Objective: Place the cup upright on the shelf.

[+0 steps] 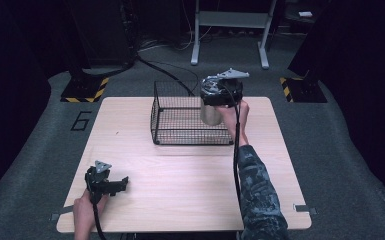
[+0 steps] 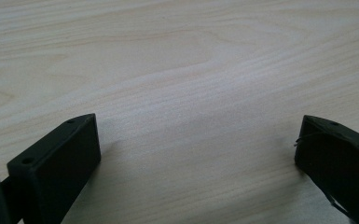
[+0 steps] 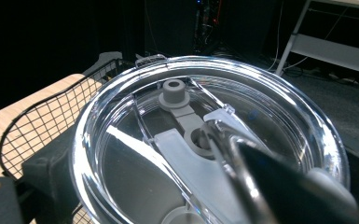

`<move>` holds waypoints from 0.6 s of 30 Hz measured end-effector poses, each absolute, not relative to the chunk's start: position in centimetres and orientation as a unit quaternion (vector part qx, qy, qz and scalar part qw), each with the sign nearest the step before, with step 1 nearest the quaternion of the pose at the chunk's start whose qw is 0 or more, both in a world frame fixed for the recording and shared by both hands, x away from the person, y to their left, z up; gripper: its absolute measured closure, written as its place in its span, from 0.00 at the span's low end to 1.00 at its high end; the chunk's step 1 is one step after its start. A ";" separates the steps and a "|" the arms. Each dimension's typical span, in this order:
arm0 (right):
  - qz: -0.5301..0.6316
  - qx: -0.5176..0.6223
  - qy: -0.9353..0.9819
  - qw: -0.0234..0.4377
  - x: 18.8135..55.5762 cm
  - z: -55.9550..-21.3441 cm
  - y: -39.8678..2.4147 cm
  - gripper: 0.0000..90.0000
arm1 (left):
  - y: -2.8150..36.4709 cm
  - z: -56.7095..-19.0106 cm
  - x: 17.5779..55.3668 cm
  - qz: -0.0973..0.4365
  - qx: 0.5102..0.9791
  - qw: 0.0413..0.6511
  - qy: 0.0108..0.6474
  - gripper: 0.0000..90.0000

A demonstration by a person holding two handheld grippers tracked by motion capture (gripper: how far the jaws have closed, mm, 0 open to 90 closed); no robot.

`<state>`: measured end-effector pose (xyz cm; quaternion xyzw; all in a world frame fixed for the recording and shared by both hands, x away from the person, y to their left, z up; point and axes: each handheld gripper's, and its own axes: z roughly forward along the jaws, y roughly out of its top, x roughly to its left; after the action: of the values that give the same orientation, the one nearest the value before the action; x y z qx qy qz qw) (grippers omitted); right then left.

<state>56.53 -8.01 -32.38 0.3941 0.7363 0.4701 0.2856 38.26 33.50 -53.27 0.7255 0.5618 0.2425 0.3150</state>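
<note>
A steel tumbler (image 1: 209, 114) with a clear lid (image 3: 205, 116) stands upright at the right end of a black wire basket (image 1: 180, 142). My right gripper (image 1: 216, 100) is shut on its upper part, one jaw on each side of the lid in the right gripper view. Whether the tumbler's base touches the basket floor cannot be told. My left gripper (image 1: 124, 183) lies low at the table's front left. In the left gripper view it (image 2: 198, 140) is open, with bare wood between its jaws.
The light wooden table (image 1: 180, 190) has bare room in front of the basket (image 3: 37, 116). Behind the table are cables on the floor, a grey metal stand (image 1: 230, 25) and dark stand bases with yellow-black tape (image 1: 85, 91).
</note>
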 end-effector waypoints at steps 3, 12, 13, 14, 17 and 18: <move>0.470 0.396 0.736 0.283 56.8 -32.7 -7.9 0.04 | 33.7 -53.2 38.2 0.240 0.735 0.306 0.555 0.00; 0.464 0.405 0.740 0.271 57.6 -34.1 -7.0 0.04 | 33.7 -53.2 38.2 0.240 0.735 0.306 0.555 0.00; 0.464 0.404 0.741 0.270 57.7 -34.3 -7.0 0.04 | 33.7 -53.2 38.2 0.240 0.735 0.306 0.555 0.00; 0.464 0.404 0.741 0.269 57.8 -34.4 -6.9 0.04 | 33.7 -53.2 38.2 0.240 0.735 0.306 0.555 0.00; 0.462 0.412 0.740 0.264 58.1 -34.9 -6.7 0.04 | 33.7 -53.1 38.2 0.239 0.735 0.306 0.556 0.00; 0.461 0.412 0.741 0.264 58.2 -35.1 -6.6 0.04 | 33.7 -53.2 38.2 0.240 0.735 0.306 0.555 0.00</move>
<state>58.20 -6.60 -35.09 0.4118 0.7406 0.4609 0.2637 38.23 33.66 -53.15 0.7353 0.5552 0.2398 0.3061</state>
